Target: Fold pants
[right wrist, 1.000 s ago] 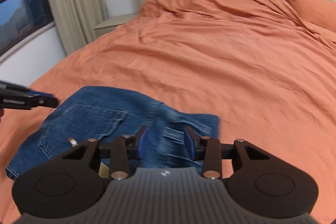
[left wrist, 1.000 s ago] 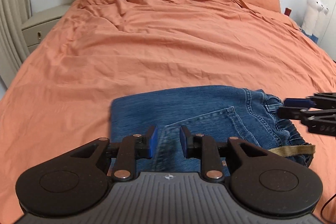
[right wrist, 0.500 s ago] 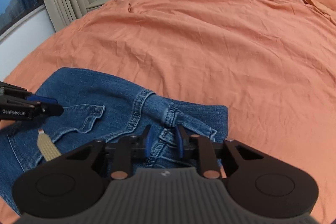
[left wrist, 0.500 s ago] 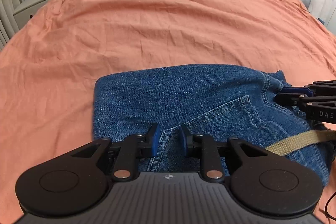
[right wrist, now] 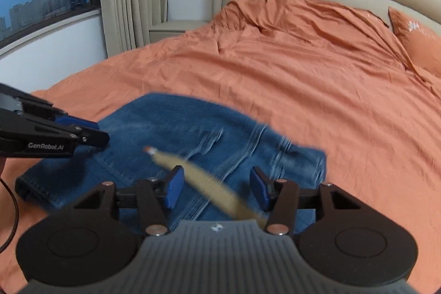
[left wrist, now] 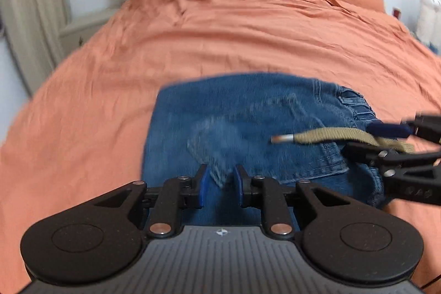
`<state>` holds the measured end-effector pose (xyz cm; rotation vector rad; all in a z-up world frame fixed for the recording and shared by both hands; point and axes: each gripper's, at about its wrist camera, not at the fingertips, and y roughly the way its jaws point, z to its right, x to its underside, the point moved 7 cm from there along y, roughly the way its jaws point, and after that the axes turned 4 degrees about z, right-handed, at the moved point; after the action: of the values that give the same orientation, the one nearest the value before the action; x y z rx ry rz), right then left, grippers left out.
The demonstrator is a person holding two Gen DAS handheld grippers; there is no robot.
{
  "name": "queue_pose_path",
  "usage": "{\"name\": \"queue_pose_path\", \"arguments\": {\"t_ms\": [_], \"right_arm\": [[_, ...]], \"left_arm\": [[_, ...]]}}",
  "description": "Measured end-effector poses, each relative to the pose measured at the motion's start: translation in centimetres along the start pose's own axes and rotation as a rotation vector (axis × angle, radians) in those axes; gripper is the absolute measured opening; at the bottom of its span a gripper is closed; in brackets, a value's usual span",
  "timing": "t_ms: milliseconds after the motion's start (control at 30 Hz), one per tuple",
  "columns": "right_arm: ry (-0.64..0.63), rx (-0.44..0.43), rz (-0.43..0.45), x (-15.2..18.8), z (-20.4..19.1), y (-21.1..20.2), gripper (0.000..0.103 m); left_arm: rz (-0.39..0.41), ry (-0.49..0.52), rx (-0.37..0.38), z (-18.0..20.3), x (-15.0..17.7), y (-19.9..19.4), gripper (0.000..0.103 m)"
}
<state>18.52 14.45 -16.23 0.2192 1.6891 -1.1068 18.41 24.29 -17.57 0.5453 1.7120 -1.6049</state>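
In the left wrist view, we see the blue pants [left wrist: 248, 134] lying folded on the orange bed [left wrist: 248, 40]. They sit in front of our left hand-held gripper [left wrist: 220, 185] and just below it. Their long side runs from left to right across the picture. The waist end is on the right and the folded end is on the left. Our left hand-held gripper has a small gap between its blue pads, and no cloth is pinched there, so it holds nothing. A tan cord [left wrist: 330, 135] from the waist lies across the top of the pants. Our right hand-held gripper [left wrist: 397, 139] pokes in from the right, at the waist end. The cord runs right by its fingers, but we cannot tell if it is caught there.

In the right wrist view, the pants [right wrist: 193, 134] lie in front of our right hand-held gripper [right wrist: 216, 190], stretching away to the left. Its jaws have just been opening and now they stand wide. The tan cord [right wrist: 198, 178] passes through the gap, but the pads do not press on it. Our left hand-held gripper [right wrist: 91, 132] comes in from the left, over the far end of the pants.

We think the pants look almost done. Each of our hands is near its own end, the right by the waist and the left by the fold. The loose cord may need tucking in.
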Motion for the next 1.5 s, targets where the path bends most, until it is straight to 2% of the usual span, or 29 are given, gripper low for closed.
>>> {"name": "queue_pose_path", "arguments": {"t_ms": [100, 167, 233, 333, 467, 533, 567, 633, 733, 767, 867, 967, 1033, 1100, 1233, 1500], "right_arm": [[0.055, 0.004, -0.032, 2.4, 0.8, 1.4, 0.060], [0.101, -0.019, -0.045, 3.4, 1.4, 2.2, 0.060], [0.061, -0.014, -0.043, 3.9, 1.0, 2.8, 0.061], [0.083, -0.001, -0.062, 3.6, 1.0, 3.1, 0.062], [0.101, -0.003, -0.097, 2.0, 1.0, 2.2, 0.062], [0.089, 0.004, -0.074, 1.1, 0.8, 0.4, 0.063], [0.088, 0.005, -0.054, 0.5, 0.6, -0.7, 0.063], [0.093, -0.001, -0.008, -0.3, 0.1, -3.5, 0.072], [0.084, 0.007, 0.063, -1.5, -0.9, -7.8, 0.080], [0.080, 0.009, 0.088, -1.9, -1.2, -9.2, 0.080], [0.071, 0.025, 0.152, -2.6, -2.1, -13.2, 0.080], [0.087, 0.038, 0.205, -2.4, -2.7, -16.9, 0.081], [0.096, 0.051, 0.230, -1.9, -3.0, -19.0, 0.081], [0.095, 0.070, 0.251, -1.4, -3.4, -20.9, 0.081], [0.099, 0.119, 0.274, 0.6, -4.0, -24.0, 0.081], [0.132, 0.115, 0.245, 4.3, -4.7, -25.8, 0.082]], "left_arm": [[-0.023, -0.033, -0.002, -0.3, 1.5, 1.2, 0.025], [-0.038, -0.028, -0.014, -0.2, 2.6, 2.0, 0.024], [-0.041, -0.010, -0.037, 0.1, 2.8, 2.3, 0.024], [-0.042, 0.001, -0.061, 0.4, 2.3, 1.9, 0.024], [0.008, -0.019, -0.060, 0.7, 1.3, -0.5, 0.024], [0.070, -0.029, -0.050, 1.1, 0.4, -2.8, 0.027], [0.098, -0.025, -0.055, 1.4, 0.0, -4.0, 0.030], [0.144, -0.014, -0.081, 2.0, -0.8, -6.7, 0.035], [0.231, 0.000, -0.119, 2.5, -1.9, -11.0, 0.052], [0.259, 0.002, -0.139, 2.6, -2.2, -12.4, 0.059], [0.310, 0.009, -0.186, 2.8, -2.6, -16.2, 0.068], [0.356, -0.005, -0.194, 3.3, -2.1, -19.5, 0.082], [0.379, -0.019, -0.206, 4.0, -1.3, -21.3, 0.086], [0.376, -0.029, -0.238, 4.6, -0.4, -22.5, 0.088], [0.323, -0.063, -0.295, 5.1, 1.7, -24.0, 0.088], [0.201, -0.127, -0.257, 5.9, 5.5, -22.1, 0.088]]}}
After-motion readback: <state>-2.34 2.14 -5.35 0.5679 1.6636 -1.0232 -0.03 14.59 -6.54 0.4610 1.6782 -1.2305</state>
